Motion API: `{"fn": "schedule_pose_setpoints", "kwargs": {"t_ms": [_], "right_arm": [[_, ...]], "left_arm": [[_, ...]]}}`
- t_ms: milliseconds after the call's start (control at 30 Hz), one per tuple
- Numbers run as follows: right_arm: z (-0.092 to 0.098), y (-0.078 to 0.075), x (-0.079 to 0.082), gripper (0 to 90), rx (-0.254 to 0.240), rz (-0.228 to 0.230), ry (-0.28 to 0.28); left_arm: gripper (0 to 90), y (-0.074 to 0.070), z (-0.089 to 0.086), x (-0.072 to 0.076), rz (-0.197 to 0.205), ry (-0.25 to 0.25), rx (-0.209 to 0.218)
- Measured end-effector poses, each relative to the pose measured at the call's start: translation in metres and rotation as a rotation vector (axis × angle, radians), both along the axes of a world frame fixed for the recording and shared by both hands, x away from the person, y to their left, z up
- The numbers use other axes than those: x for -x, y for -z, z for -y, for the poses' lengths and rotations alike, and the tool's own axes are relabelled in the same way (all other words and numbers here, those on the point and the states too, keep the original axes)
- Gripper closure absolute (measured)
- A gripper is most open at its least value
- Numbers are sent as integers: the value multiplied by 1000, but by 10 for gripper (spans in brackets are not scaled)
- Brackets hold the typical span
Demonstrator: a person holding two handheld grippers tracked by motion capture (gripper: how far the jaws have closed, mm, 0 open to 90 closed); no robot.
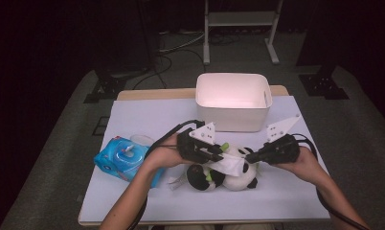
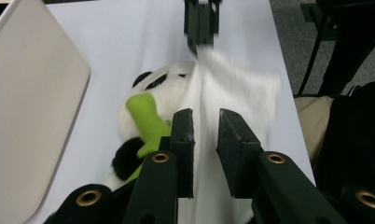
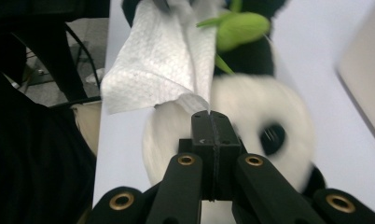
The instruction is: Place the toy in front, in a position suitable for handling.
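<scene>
A black-and-white panda plush (image 1: 238,181) with a green bamboo piece (image 2: 146,116) lies on the white table cover. A white tissue (image 1: 230,165) stretches over it between my two grippers. My right gripper (image 3: 210,114) is shut on one corner of the tissue (image 3: 157,60), just above the panda's head (image 3: 265,116). My left gripper (image 2: 205,116) stands at the other end. Its jaws are a little apart, and the tissue (image 2: 232,88) runs through the gap without being pinched. In the high view the left gripper (image 1: 218,154) and the right gripper (image 1: 252,157) face each other over the plush.
A white plastic bin (image 1: 232,112) stands behind the plush at the table's far side. A blue pack of wipes (image 1: 121,159) lies to the left, with its lid open. The table's front edge and the person's lap are close below the plush.
</scene>
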State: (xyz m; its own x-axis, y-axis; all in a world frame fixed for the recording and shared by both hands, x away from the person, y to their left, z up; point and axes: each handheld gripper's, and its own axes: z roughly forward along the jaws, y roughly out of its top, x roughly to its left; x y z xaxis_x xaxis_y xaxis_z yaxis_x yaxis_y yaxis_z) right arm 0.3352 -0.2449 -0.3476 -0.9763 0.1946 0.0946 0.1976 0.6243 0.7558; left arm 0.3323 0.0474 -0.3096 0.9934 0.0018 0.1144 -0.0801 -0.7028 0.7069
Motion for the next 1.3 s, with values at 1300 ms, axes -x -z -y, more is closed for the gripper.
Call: {"fn": "schedule_pose_setpoints", "kwargs": {"t_ms": [1300], "right_arm": [[-74, 7, 4, 765, 153, 174, -42]], "left_arm": [[726, 20, -25, 0, -25, -65, 9]]}}
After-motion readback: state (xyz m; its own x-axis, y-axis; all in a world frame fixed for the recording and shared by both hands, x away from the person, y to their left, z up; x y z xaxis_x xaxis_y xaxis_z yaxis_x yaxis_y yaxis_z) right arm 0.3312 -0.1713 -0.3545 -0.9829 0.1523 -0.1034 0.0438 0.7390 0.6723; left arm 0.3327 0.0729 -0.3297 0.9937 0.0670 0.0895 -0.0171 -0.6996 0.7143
